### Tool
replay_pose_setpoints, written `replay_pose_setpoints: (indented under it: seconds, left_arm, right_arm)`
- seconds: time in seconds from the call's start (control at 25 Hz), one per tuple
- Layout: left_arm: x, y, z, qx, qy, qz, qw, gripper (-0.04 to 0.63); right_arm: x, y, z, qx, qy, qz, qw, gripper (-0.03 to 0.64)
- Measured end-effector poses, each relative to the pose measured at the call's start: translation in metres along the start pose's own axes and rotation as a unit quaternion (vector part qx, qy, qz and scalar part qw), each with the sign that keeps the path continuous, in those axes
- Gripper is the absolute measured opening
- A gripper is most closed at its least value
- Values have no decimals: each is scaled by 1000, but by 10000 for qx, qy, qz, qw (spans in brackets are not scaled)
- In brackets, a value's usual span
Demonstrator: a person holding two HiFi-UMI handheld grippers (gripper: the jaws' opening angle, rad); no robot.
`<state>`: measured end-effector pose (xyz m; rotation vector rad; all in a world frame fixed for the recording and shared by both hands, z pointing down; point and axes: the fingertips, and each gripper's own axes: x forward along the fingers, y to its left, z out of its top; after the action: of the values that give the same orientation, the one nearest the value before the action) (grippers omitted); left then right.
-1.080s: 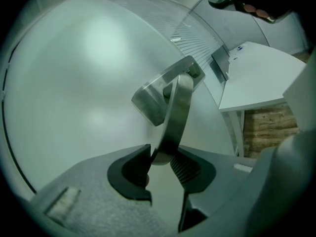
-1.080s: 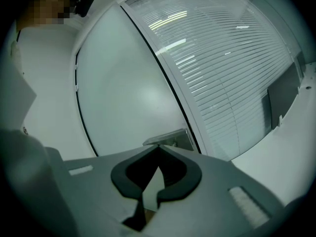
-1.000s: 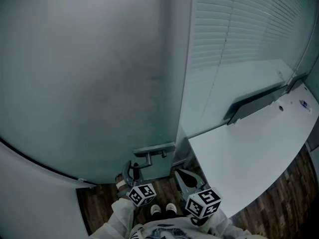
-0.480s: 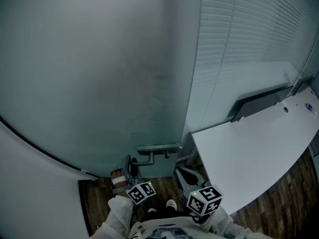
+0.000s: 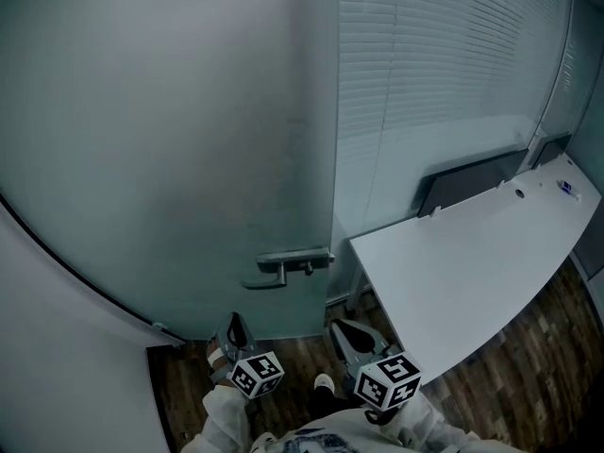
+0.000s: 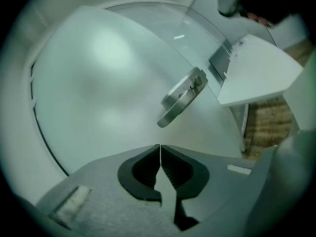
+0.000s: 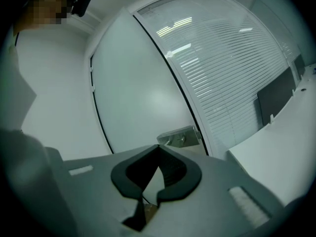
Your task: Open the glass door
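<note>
Head view: my left claw (image 5: pixel 236 332) hangs low over the wooden floor (image 5: pixel 184 390), below the lever handle (image 5: pixel 283 270) and clear of it. A second ago it sat right up under that lever. The frosted glass door (image 5: pixel 170 140) stands with its handle near its right edge, beside the slatted blinds (image 5: pixel 444 55). My right claw (image 5: pixel 351 340) is by the near corner of the white tabletop (image 5: pixel 472 272), much as before.

Left gripper view: my left claw (image 6: pixel 160 146) has just been closing. Its tips now meet on nothing, and the handle (image 6: pixel 182 97) is ahead, apart from them.

Right gripper view: my right claw (image 7: pixel 159 147) is closed at the tips and empty, with the handle (image 7: pixel 178 137) beyond it.
</note>
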<state>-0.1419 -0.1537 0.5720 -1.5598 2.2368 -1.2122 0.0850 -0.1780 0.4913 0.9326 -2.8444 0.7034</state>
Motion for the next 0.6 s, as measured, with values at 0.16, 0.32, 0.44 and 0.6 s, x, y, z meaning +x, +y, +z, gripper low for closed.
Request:
replay_pose_setpoints:
  seconds: [0.16, 0.32, 0.44, 0.6]
  left_arm:
    - [-96, -5, -10, -1250, -590, -341, 9898, 2]
    - [-202, -12, -29, -2165, -879, -580, 9706, 2]
    - [-254, -23, -40, -2587, -850, -915, 9579, 2]
    - [-308, -36, -46, -2590, -853, -1112, 9556, 2]
  right_arm:
    - [-41, 38, -31, -125, -29, -100, 9999, 5]
    - [-98, 89, -70, -263, -3, -171, 9995, 5]
    - [-138, 118, -82, -363, -21, -224, 9991, 5]
    - [-189, 145, -94, -573, 19, -253, 9980, 5]
